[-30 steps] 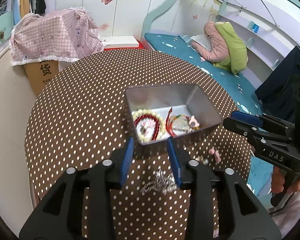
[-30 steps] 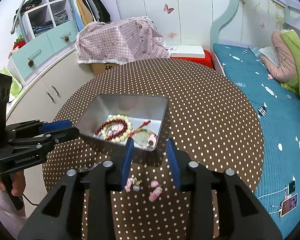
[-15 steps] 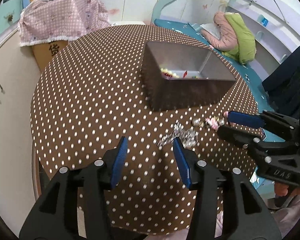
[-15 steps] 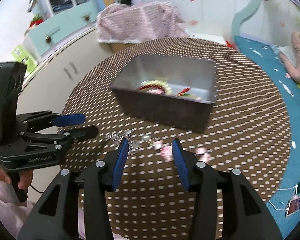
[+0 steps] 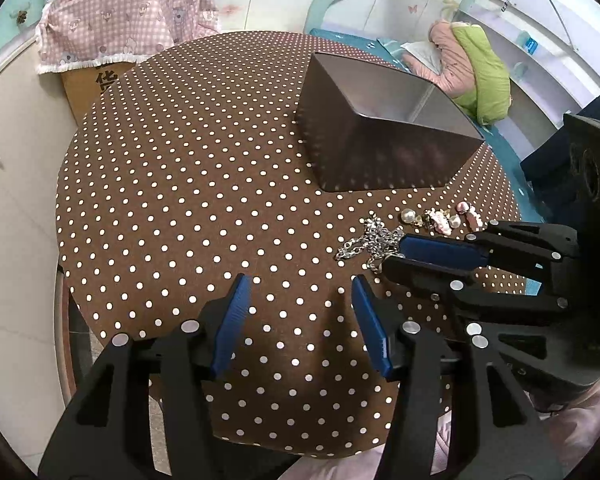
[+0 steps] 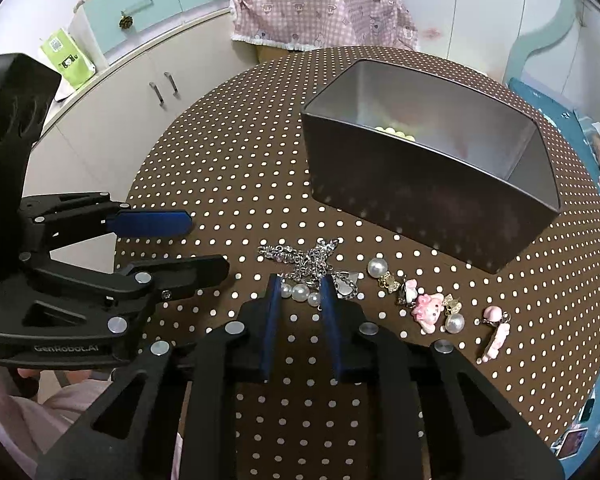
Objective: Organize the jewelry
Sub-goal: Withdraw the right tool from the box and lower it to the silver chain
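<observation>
Silver chain with a few pearls on it (image 6: 312,270) is the thing to watch here, a tangled little heap on the brown polka-dot tablecloth (image 6: 228,168). It sits right at the tips of the right gripper (image 6: 300,294), straight ahead of it, and the pearl end looks like it's already between the blue pads (image 6: 270,320). Those pads are narrowed but not closed on anything, so I'd call it a half-open claw lined up for a pinch.

Going left to right: the left gripper (image 5: 298,300) is off to the left side, spread wide, holding nothing, with only bare cloth in front of it. From its own camera the chain (image 5: 374,240) is up and to the right, well apart from its tips. So the right hand is clearly the nearer one.

The heap's long axis runs roughly left-right across the right gripper's line, which suits a pinch, I'd guess.

Further right along the table there's a row of loose bits: a big pearl charm (image 6: 377,267), a pink bunny-shaped charm (image 6: 428,314) and a small pink clip (image 6: 496,328). Near the chain, but not blocking it.

Behind all that is the open rectangular grey metal tin (image 6: 428,196), with some pale beads (image 6: 394,134) just showing inside. Its near wall stands between the chain and the inside, so anything picked up probably has to go up and over.
</observation>
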